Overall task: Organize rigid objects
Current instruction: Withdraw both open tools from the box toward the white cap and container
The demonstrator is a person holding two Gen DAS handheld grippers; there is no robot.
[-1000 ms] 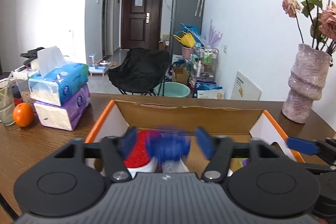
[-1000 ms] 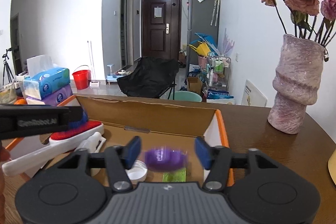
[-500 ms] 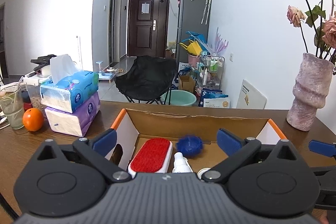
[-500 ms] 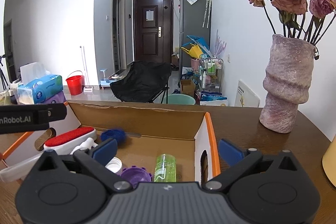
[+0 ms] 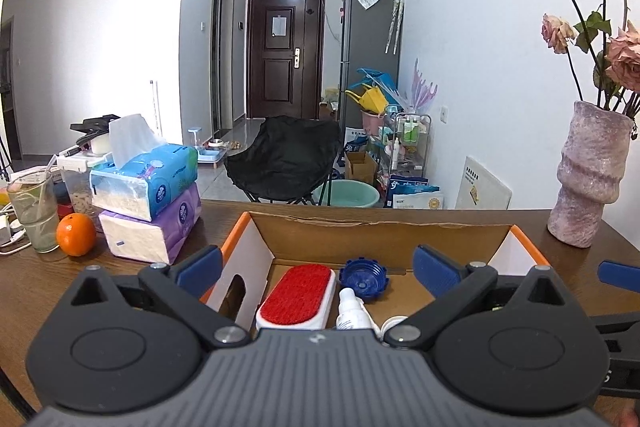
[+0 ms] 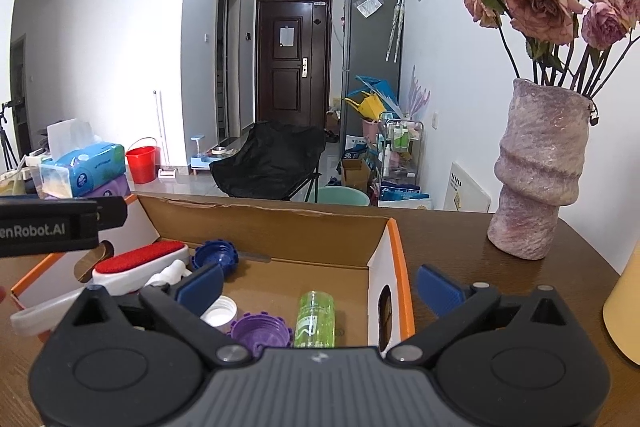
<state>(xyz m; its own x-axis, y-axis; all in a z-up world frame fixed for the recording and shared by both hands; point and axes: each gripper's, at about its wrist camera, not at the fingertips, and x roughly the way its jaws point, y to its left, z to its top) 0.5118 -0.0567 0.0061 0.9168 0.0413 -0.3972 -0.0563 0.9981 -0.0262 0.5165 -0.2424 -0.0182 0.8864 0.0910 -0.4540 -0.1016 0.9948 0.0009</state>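
An open cardboard box (image 5: 380, 231) with orange-edged flaps stands on the brown table. In it lie a red-topped white brush (image 5: 298, 293), a blue cap (image 5: 363, 277), a white bottle (image 5: 352, 311), a purple cap (image 6: 260, 331), a green bottle (image 6: 315, 319) and a white lid (image 6: 219, 311). My left gripper (image 5: 316, 267) is open and empty above the box's near left part. My right gripper (image 6: 318, 285) is open and empty above the box's near right wall (image 6: 390, 267). The left gripper's body (image 6: 48, 227) shows in the right wrist view.
Two stacked tissue packs (image 5: 148, 195), an orange (image 5: 75, 234) and a glass (image 5: 34, 211) stand left of the box. A pink vase (image 5: 590, 179) with dried roses stands at the right, also in the right wrist view (image 6: 538, 179). A yellow object (image 6: 626, 311) is at far right.
Both grippers opened wide; the blue cap left the left gripper and the purple cap left the right gripper, and both now lie in the box. Both grippers drew back slightly.
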